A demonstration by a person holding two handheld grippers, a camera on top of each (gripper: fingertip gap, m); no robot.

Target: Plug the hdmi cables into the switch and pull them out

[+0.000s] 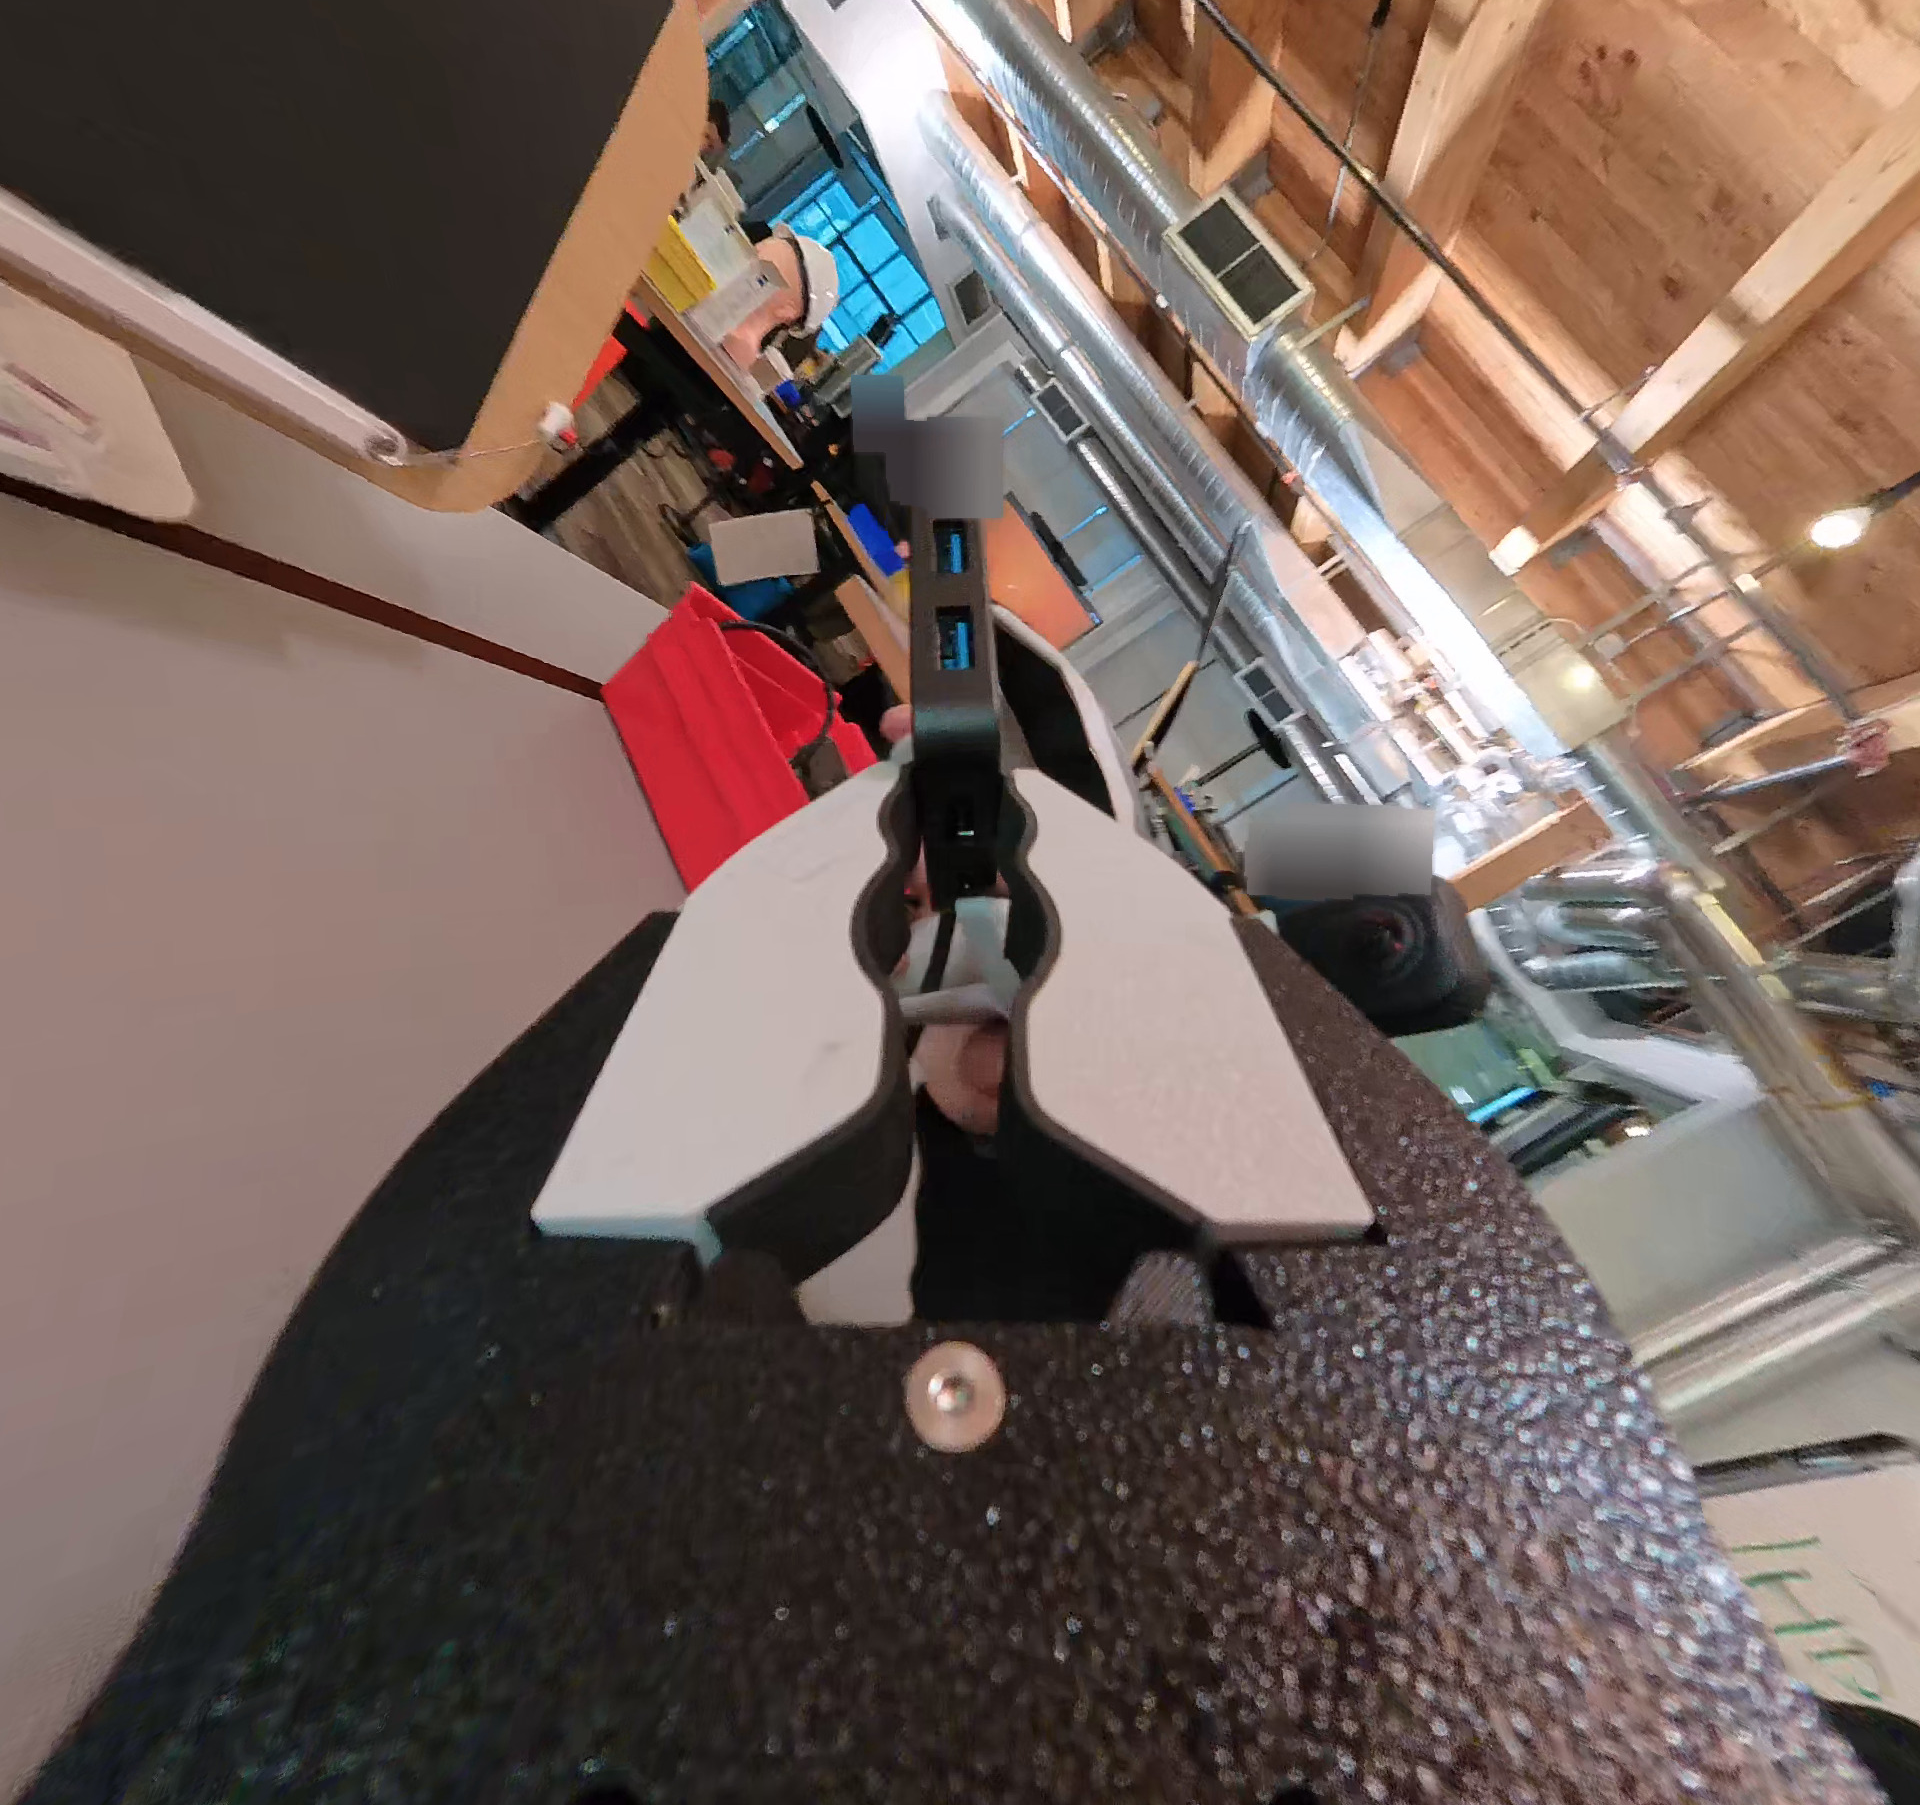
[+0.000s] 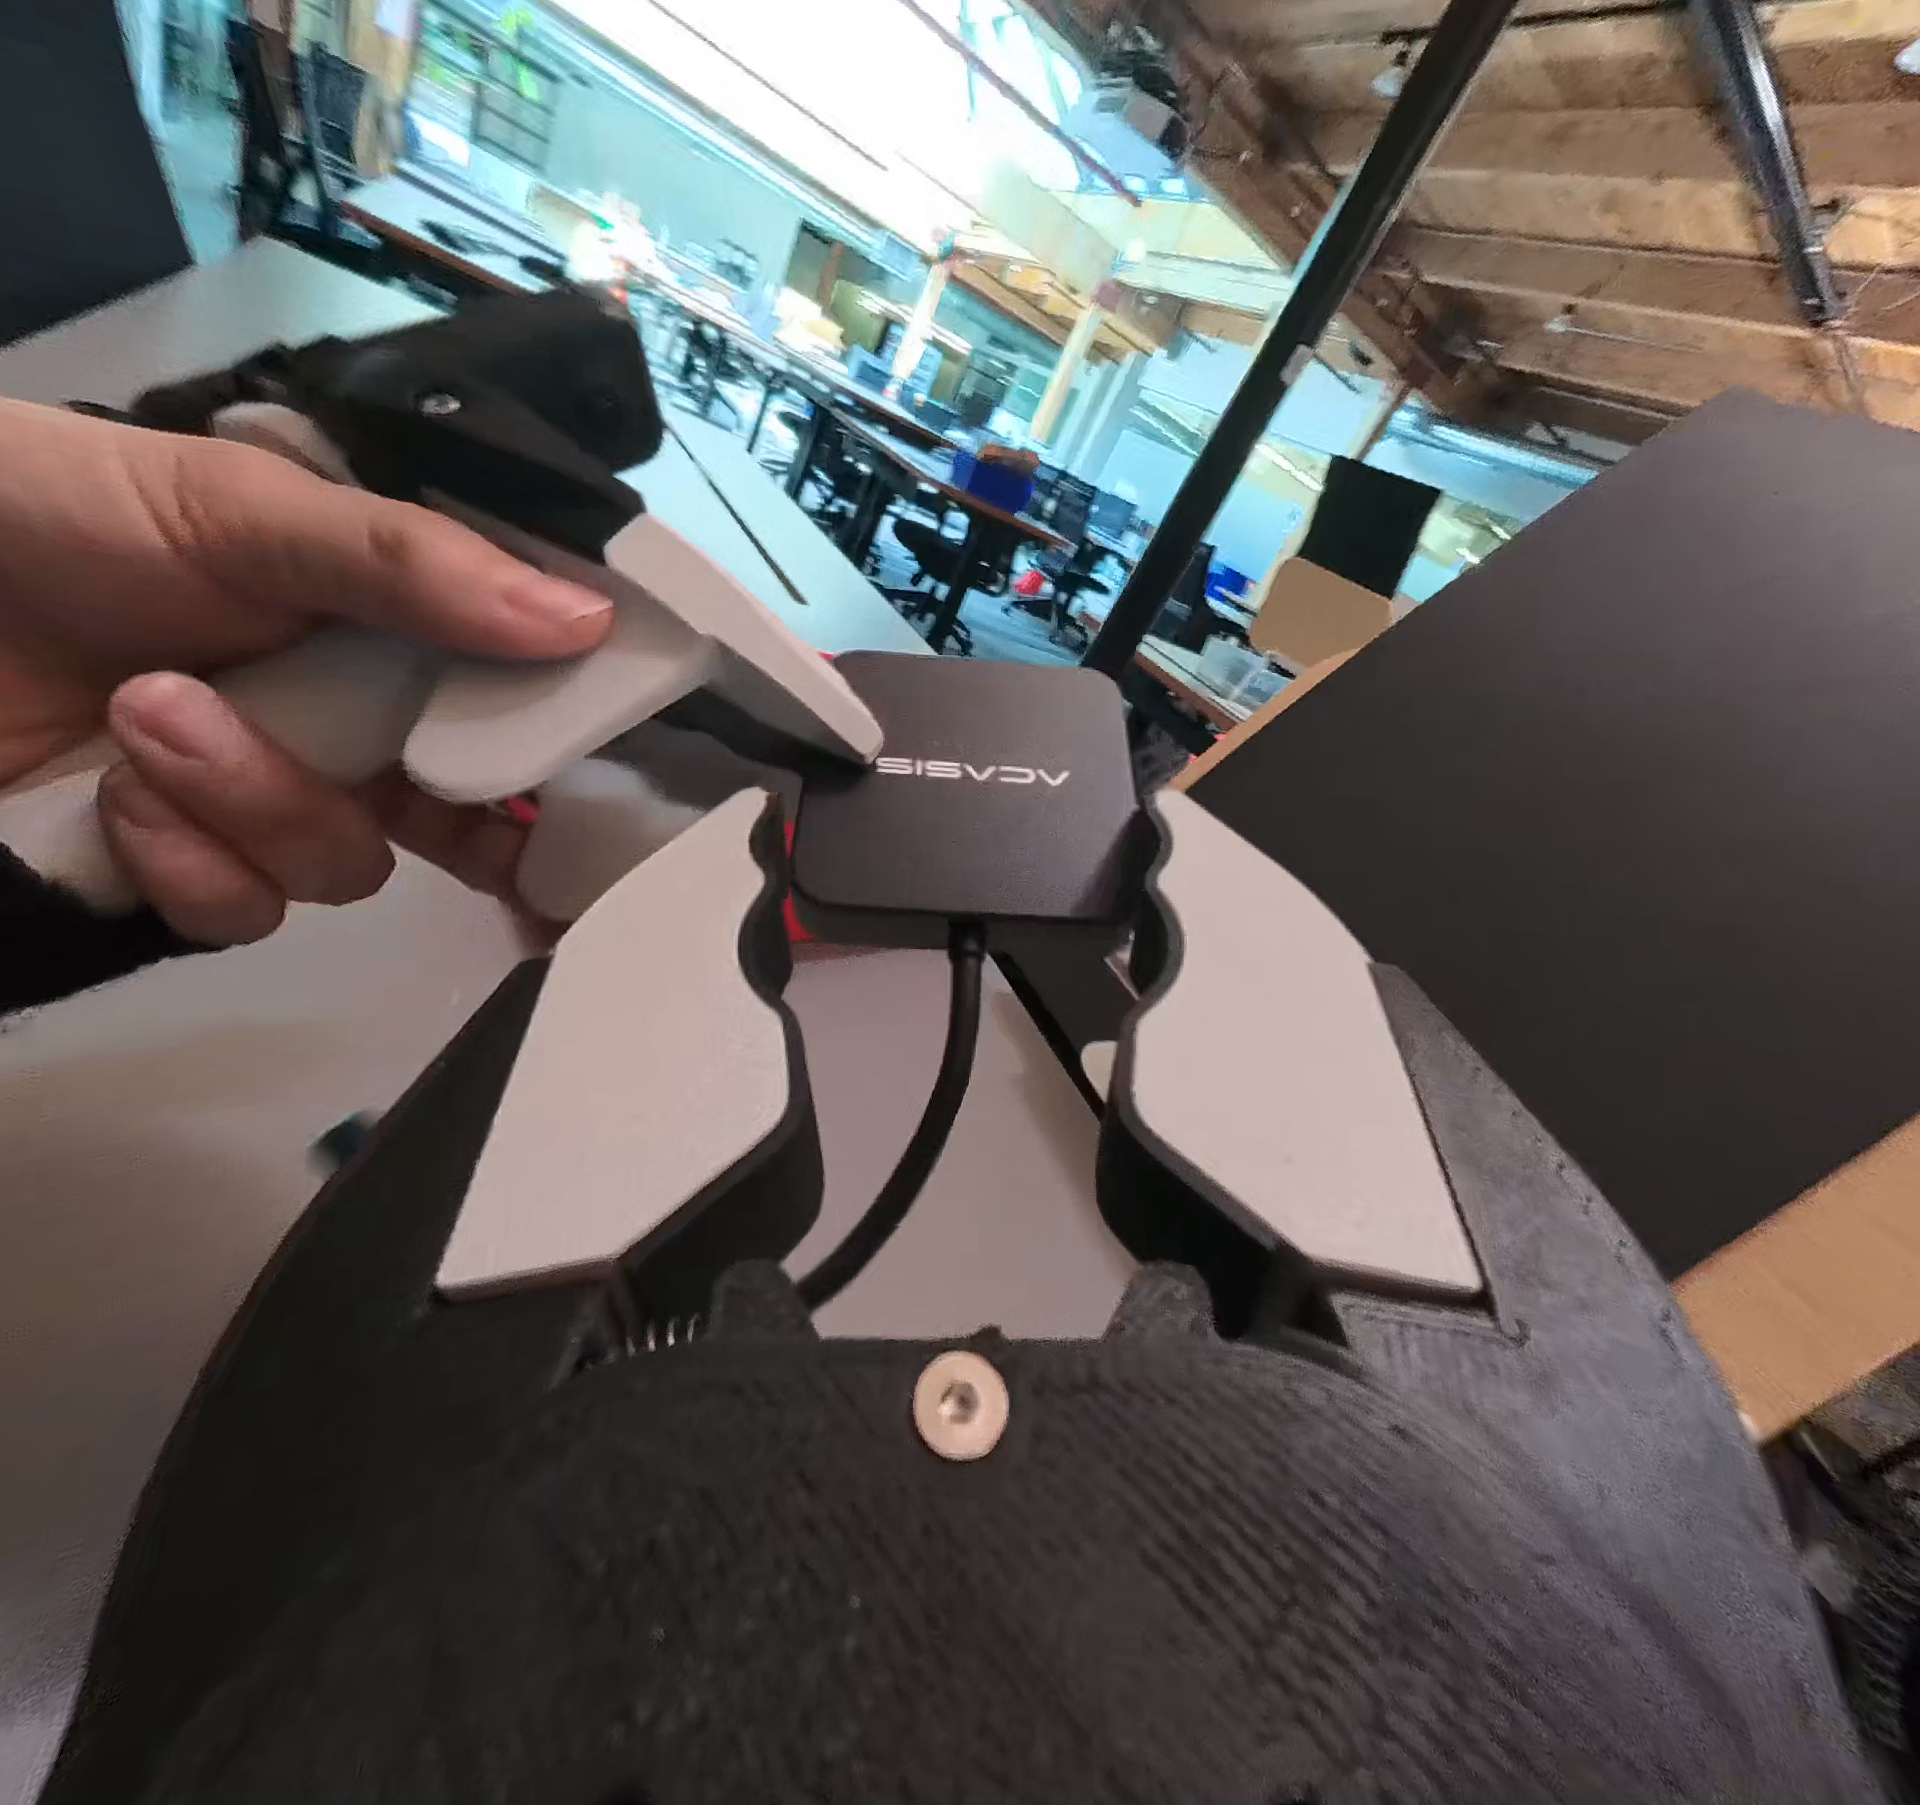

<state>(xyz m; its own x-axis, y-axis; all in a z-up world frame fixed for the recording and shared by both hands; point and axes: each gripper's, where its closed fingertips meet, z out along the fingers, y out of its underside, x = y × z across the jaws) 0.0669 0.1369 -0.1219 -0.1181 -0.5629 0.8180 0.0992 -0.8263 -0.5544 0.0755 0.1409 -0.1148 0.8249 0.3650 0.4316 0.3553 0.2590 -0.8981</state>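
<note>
The black square switch (image 2: 966, 789) is held up in the air. My left gripper (image 1: 956, 810) is shut on it, and in the left wrist view the switch (image 1: 951, 675) stands edge-on with two blue ports facing me. In the right wrist view the left gripper (image 2: 831, 727), held by a hand (image 2: 208, 612), clamps the switch's left edge. My right gripper (image 2: 961, 820) has one finger on each side of the switch, close to its edges; I cannot tell whether they press on it. A black cable (image 2: 956, 1059) hangs from the switch between the right fingers. No HDMI plug shows.
A red bin (image 1: 717, 716) stands beyond the switch by a white wall. A black board with a wooden edge (image 2: 1558, 768) stands to the right. A white table (image 2: 208, 1080) lies below. A black pole (image 2: 1299, 301) rises behind the switch.
</note>
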